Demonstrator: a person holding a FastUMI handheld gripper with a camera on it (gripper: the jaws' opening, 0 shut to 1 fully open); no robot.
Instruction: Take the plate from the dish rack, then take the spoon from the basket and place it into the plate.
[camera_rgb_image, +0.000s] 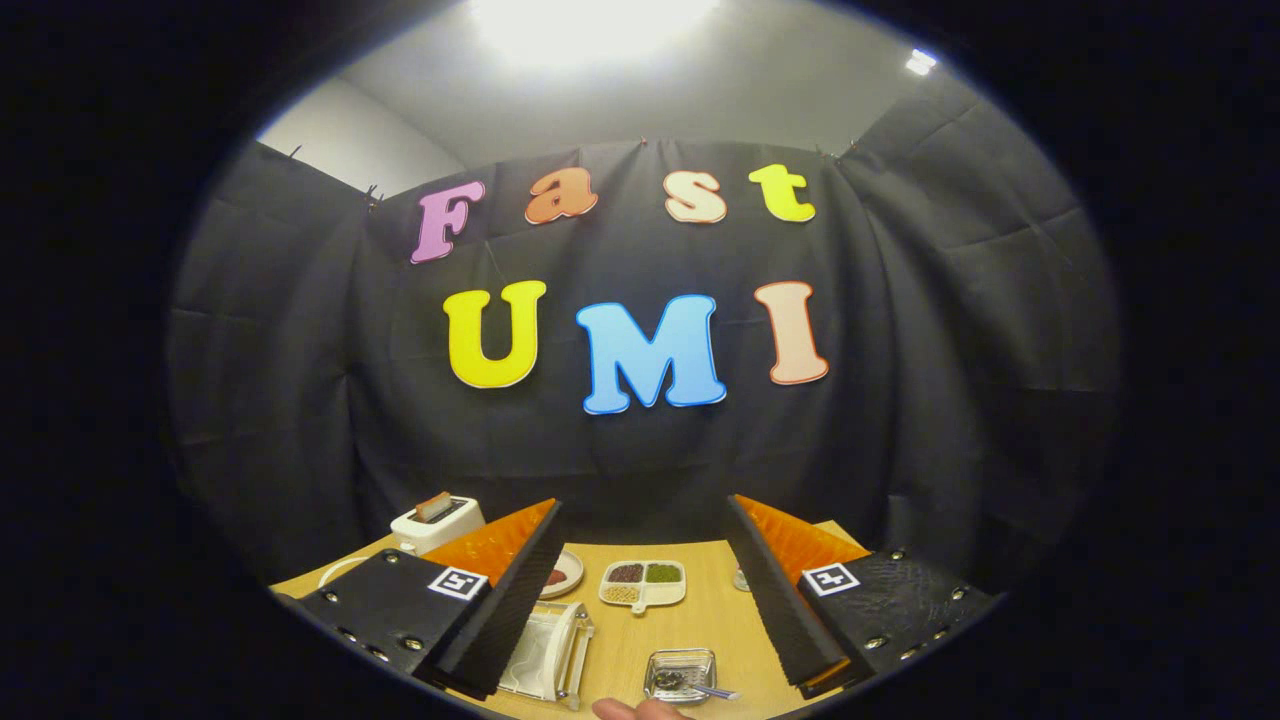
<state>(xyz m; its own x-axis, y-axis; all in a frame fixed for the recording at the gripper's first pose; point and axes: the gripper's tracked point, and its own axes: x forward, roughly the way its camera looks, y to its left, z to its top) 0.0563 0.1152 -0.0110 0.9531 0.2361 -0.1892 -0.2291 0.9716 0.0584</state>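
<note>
The table (690, 625) spreads wooden below the gripper (640, 620), whose fingers stand wide apart and hold nothing, splayed over the near half of the board.

At ten o'clock from the gap between the fingers a white toaster (436, 521) stands at the table's far edge, a slice of bread upright in its slot. Just inside the left finger, at about seven o'clock, sits the rack (548, 655), a clear frame with the white plate (560, 637) on edge in it, face turned sideways, its rim running roughly from near to far; the left finger overlaps the rack's nearer side.

At twelve o'clock, beyond the fingers, lies a divided dish (644, 583) with dark, green and pale fillings. At eleven o'clock a small round dish (564, 573) with something red peeks from behind the left finger.

At six o'clock, between the fingers, rests the basket (680, 674), small and clear, with the spoon (700, 687) in it: bowl inside, handle poking over the rim toward four o'clock, its long axis slanting that way. A fingertip (640, 709) of a person shows just below the basket.
</note>
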